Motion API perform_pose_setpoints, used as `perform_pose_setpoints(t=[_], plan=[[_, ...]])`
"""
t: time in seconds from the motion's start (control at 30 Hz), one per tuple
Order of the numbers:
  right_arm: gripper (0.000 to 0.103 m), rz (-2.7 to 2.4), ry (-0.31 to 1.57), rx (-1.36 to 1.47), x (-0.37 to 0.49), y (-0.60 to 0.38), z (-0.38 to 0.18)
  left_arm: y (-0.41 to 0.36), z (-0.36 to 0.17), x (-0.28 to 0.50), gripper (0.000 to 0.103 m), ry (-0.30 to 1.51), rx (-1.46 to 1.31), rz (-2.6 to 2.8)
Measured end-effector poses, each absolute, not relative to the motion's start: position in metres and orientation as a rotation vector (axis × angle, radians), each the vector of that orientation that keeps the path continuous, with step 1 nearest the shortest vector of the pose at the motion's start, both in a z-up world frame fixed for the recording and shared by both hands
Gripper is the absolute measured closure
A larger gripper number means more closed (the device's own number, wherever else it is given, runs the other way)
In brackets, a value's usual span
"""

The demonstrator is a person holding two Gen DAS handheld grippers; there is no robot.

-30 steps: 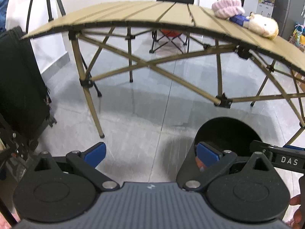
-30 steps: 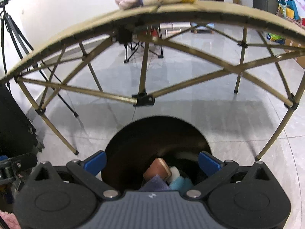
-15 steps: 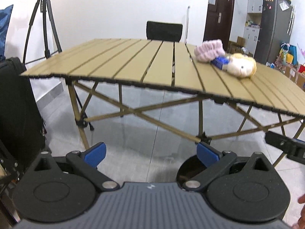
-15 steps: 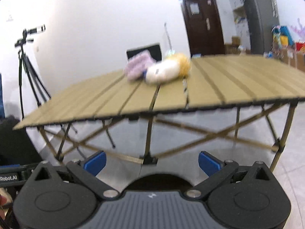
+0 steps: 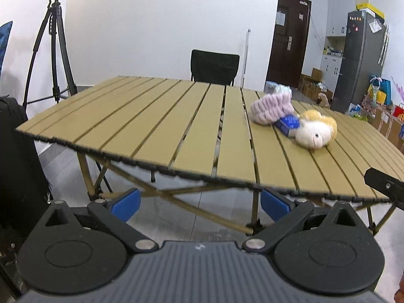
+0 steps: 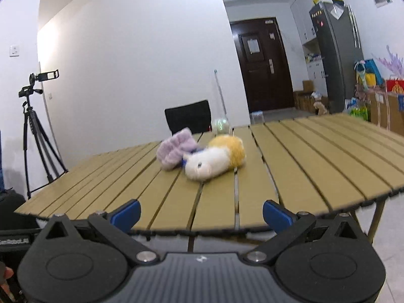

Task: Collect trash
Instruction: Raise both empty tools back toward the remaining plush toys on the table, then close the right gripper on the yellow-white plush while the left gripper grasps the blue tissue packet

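On the table [image 5: 156,126], toward its far right part, three things lie bunched and touching: a pink fuzzy cloth [image 5: 271,108], a blue block [image 5: 287,125], a cream-and-yellow plush [image 5: 315,130]. Which of them counts as trash: cannot tell. No bin in either view.

Left tool [image 5: 199,203]: jaws spread wide, nothing between them, held off the near table edge and below the top. Right tool [image 6: 200,213]: also wide apart, empty, at the near edge, aimed nearly straight at the plush [image 6: 214,161].

Step in hand, as I judge it: reaching in for the next pick. The right tool looks better placed. To do it well: come in low over the slats, straddle one item only, close on its middle. The plush and cloth [image 6: 175,149] are soft, so a deep bite should hold. The block is wedged between them and would likely need a neighbour cleared first.

View differences: the left view shows the block plainly; in the right view only a blue sliver [image 6: 184,162] shows beside the plush. The left view shows table legs and floor. The right view shows a glassy object [image 6: 221,125] beyond the pile, not identifiable.
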State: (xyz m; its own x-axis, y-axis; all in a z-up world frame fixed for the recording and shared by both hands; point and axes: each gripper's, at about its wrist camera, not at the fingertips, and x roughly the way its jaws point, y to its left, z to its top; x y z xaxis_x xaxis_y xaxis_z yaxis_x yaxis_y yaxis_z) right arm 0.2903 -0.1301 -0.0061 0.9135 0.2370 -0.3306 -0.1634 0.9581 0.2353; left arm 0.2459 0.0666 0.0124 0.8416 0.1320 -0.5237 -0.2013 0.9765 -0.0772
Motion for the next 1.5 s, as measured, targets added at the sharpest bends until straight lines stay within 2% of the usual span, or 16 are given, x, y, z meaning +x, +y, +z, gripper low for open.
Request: perform_pose_setpoints(t=[0.47, 1.0, 1.2, 1.5], plan=[[0.000, 0.112, 0.326, 0.213, 0.392, -0.120, 0.012, 0.069, 0.039, 0.332, 0.000, 0.510, -0.152, 0.231], [0.000, -0.032, 0.540, 0.272, 0.510, -0.106, -0.002, 0.068, 0.036, 0.409, 0.000, 0.531, -0.111, 0.252], [0.000, -0.066, 0.595, 0.222, 0.531, -0.103, -0.012, 0.067, 0.034, 0.419, 0.000, 0.537, -0.115, 0.250], [0.007, -0.060, 0.632, 0.230, 0.537, -0.106, -0.023, 0.062, 0.033, 0.423, 0.000, 0.549, -0.114, 0.240]])
